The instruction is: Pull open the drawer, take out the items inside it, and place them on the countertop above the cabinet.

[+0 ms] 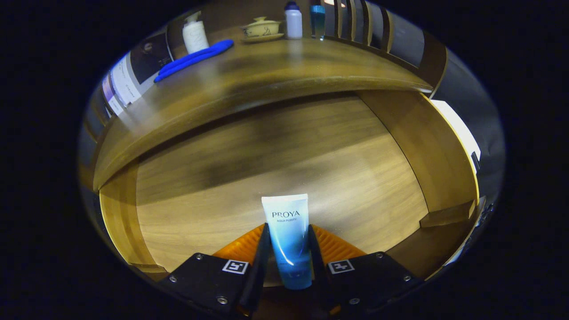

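Note:
A white-to-blue cosmetic tube (288, 235) stands between the two fingers of my gripper (288, 231), which is shut on it, both pads pressing its sides. The tube hangs over the wooden floor of the pulled-out drawer (275, 178). Beyond and above the drawer runs the wooden countertop (275, 75). On the countertop lie a long blue item (195, 58), a white pump bottle (194, 35), a cream lidded bowl on a saucer (262, 29), a white bottle with a dark cap (293, 21) and a blue bottle (317, 20).
The drawer's side walls (426, 151) rise right and left of the tube, and its front rim lies close below the fingers. A slatted wooden backrest (369, 26) stands at the countertop's far right. Printed papers (129, 75) lean at the countertop's left end.

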The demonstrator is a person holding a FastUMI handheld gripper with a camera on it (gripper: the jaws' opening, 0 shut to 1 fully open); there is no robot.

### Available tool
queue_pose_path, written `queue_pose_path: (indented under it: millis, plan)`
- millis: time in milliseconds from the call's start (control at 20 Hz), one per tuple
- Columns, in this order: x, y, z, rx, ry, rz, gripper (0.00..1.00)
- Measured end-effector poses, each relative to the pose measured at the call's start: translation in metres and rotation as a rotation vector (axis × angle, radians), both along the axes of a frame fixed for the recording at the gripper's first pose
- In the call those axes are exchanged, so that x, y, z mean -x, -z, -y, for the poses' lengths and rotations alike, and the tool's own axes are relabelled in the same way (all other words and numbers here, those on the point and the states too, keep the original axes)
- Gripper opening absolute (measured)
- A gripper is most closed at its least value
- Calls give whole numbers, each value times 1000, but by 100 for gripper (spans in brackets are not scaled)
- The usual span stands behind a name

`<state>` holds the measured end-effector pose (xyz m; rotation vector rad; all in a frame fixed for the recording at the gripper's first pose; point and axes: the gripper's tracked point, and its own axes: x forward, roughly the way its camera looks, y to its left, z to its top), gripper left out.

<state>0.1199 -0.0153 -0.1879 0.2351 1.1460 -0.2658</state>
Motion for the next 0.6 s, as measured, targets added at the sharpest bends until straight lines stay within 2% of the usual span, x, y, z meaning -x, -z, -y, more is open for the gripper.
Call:
queue_pose_path:
  millis: [300,600]
  plan:
    - [-10,-23,-5,48,-42,156,50]
    - [-19,-80,-7,105,-49,345,50]
